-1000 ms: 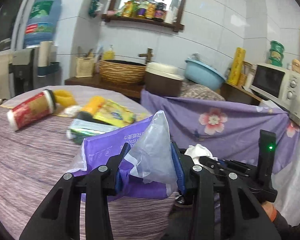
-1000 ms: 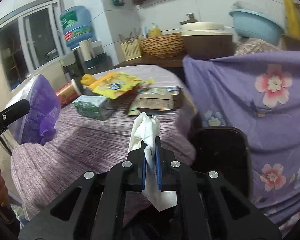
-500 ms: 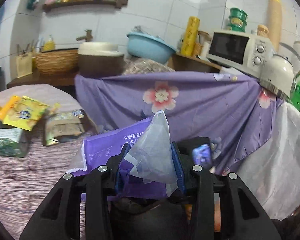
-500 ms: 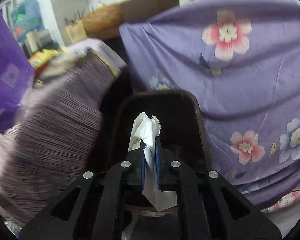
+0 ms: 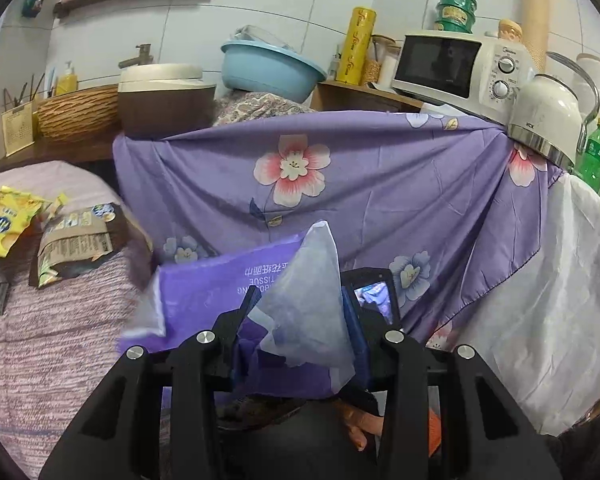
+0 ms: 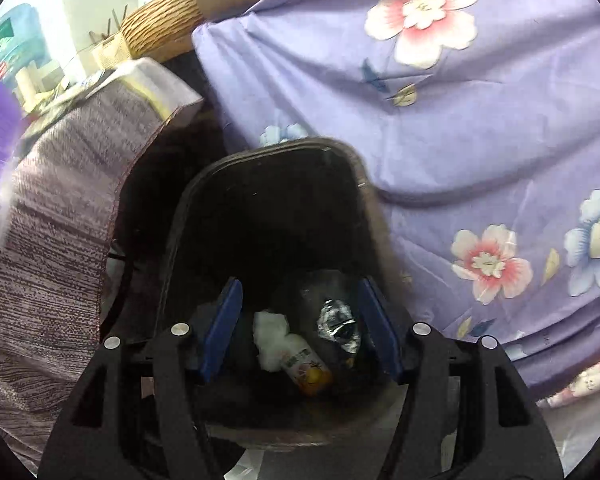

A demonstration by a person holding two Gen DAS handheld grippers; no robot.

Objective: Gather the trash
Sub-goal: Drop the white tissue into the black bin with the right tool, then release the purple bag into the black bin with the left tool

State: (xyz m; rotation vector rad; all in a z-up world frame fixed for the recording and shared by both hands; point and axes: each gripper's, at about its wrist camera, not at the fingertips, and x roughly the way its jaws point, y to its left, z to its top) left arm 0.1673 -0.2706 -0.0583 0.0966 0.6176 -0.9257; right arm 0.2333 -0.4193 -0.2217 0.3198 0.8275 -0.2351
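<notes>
The crumpled white tissue (image 6: 271, 340) lies at the bottom of the black trash bin (image 6: 188, 216), low in the middle of the right wrist view, touching a small bottle with an orange base (image 6: 306, 364) and near a crinkled silver wrapper (image 6: 338, 324). A second ago that tissue was pinched upright between the blue pads of the right gripper (image 6: 300, 330); now its jaws are opening directly above the bin with nothing between them, so the drop looks done and this piece counts as collected. The left gripper (image 5: 298, 330) is clamped on a purple tissue pack wrapper (image 5: 216, 292), whose clear plastic flap sticks up between the fingers at the lower centre of the left wrist view, just as it did a second ago; that piece likely goes in the bin next. More trash waits at the left edge of that view on the striped tablecloth (image 5: 60, 340): a brown snack bag (image 5: 74, 244) and a yellow packet (image 5: 4, 220)
</notes>
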